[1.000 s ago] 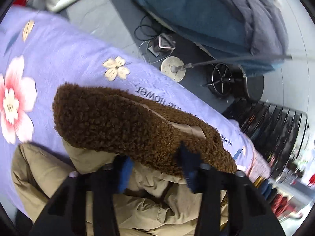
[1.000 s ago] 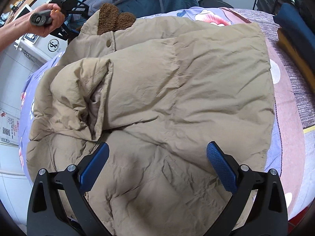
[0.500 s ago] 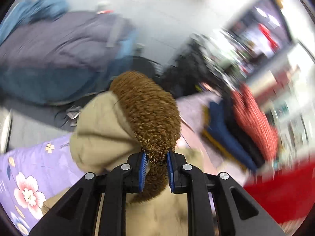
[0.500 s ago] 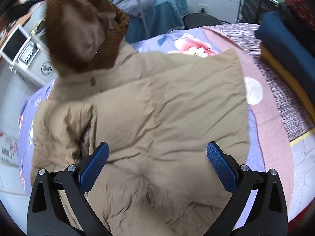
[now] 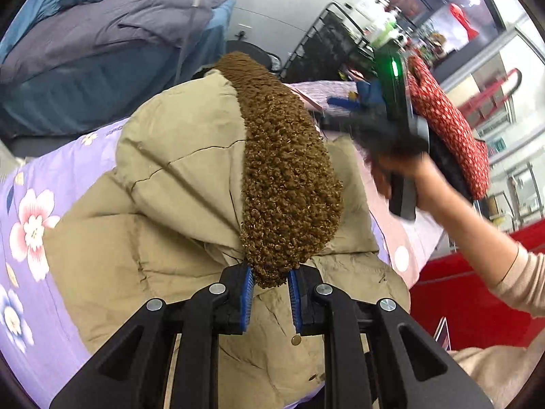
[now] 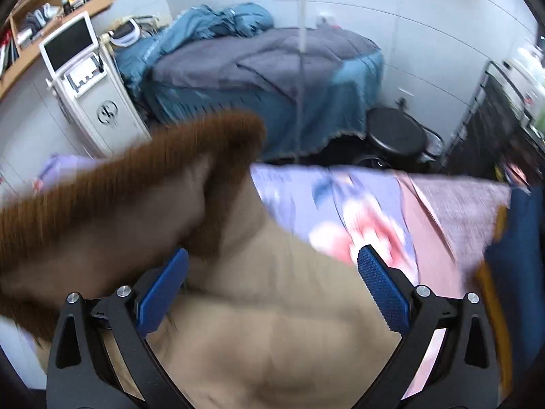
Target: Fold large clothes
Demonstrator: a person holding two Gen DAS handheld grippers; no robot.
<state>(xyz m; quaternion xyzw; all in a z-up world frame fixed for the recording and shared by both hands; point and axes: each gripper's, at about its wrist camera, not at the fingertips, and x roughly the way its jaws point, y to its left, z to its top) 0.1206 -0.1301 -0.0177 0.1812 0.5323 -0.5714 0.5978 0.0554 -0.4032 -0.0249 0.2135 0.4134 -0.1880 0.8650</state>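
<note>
A tan padded coat (image 5: 163, 211) with a brown fleece-trimmed hood (image 5: 286, 177) lies on a floral sheet (image 5: 30, 225). My left gripper (image 5: 270, 293) is shut on the lower end of the fleece trim and holds the hood folded over the coat's body. My right gripper (image 6: 272, 286) is open and empty, just above the coat (image 6: 272, 347), with the blurred fleece hood (image 6: 119, 184) at its left. In the left wrist view the right gripper (image 5: 378, 119) shows held in a hand at the upper right.
A pile of blue and grey bedding (image 6: 259, 78) lies on a bed behind. A white machine with a screen (image 6: 85, 81) stands at the left, a black stool (image 6: 395, 136) and rack behind. Folded clothes (image 5: 449, 129) are stacked at the right.
My left gripper has shut on the fleece trim and carried the hood up and over onto the coat. My right gripper has lifted and tilted up toward the room, staying open.
</note>
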